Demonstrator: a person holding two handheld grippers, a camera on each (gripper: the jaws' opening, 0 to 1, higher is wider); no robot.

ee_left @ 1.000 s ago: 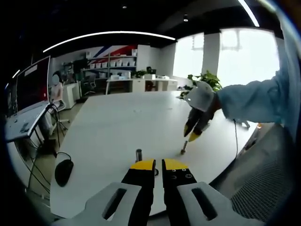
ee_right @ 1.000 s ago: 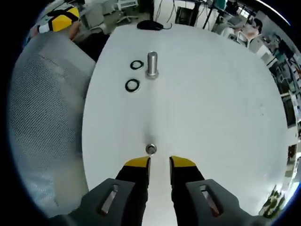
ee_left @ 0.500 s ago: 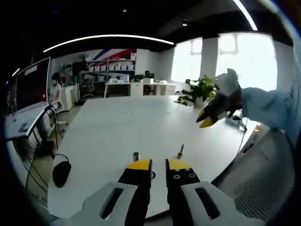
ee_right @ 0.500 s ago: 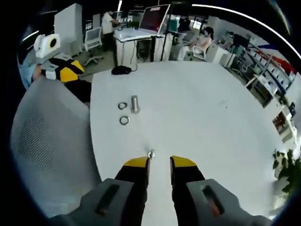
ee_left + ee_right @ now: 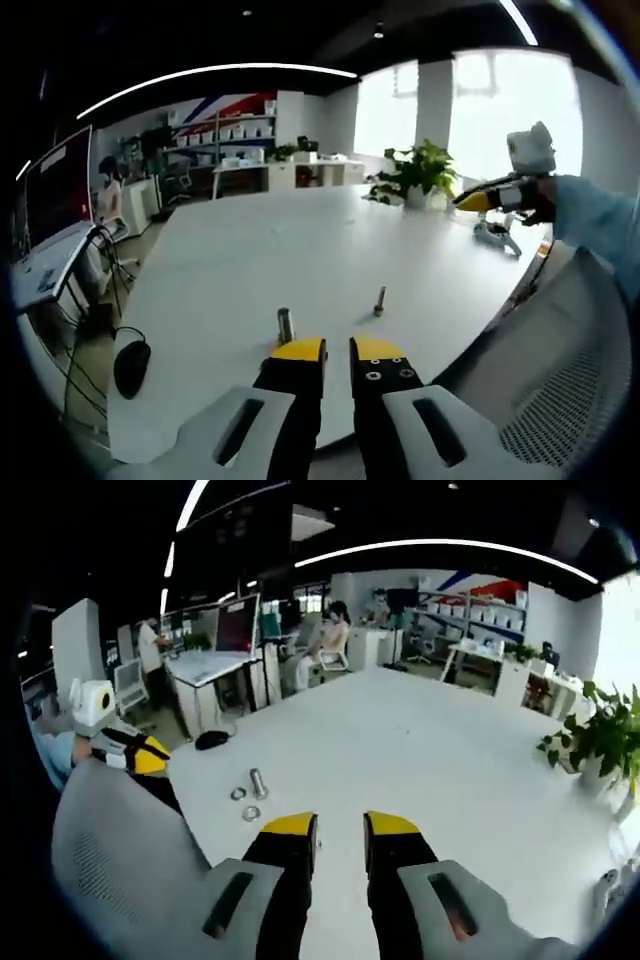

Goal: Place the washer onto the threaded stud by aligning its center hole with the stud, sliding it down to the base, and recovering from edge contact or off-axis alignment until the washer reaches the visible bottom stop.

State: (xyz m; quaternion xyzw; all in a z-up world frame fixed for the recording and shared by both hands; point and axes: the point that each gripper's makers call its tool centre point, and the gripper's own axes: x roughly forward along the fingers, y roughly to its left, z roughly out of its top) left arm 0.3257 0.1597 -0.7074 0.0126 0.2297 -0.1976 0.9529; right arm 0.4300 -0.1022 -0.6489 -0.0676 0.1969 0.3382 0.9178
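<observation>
A short threaded stud [image 5: 380, 300] stands on the white table [image 5: 300, 240], with a taller metal cylinder [image 5: 285, 325] to its left. My left gripper [image 5: 338, 350] hovers just before the cylinder, jaws a narrow gap apart, nothing between them. My right gripper [image 5: 478, 200] is raised high at the right, well clear of the stud. In the right gripper view, the cylinder [image 5: 259, 782] has two loose washers [image 5: 238, 793] [image 5: 250, 813] beside it. My right gripper [image 5: 341, 828] is open and empty. My left gripper [image 5: 140, 755] shows at the left edge.
A black mouse [image 5: 135, 365] with its cable lies near the table's left corner. A potted plant [image 5: 420, 170] and a small device [image 5: 497, 235] sit at the far right. A grey mesh chair [image 5: 120, 870] stands beside the table. Desks and people fill the room behind.
My right gripper has lifted up and away from the short stud, and its view has swung from looking down at the table to looking across the room. The left gripper barely moved.
</observation>
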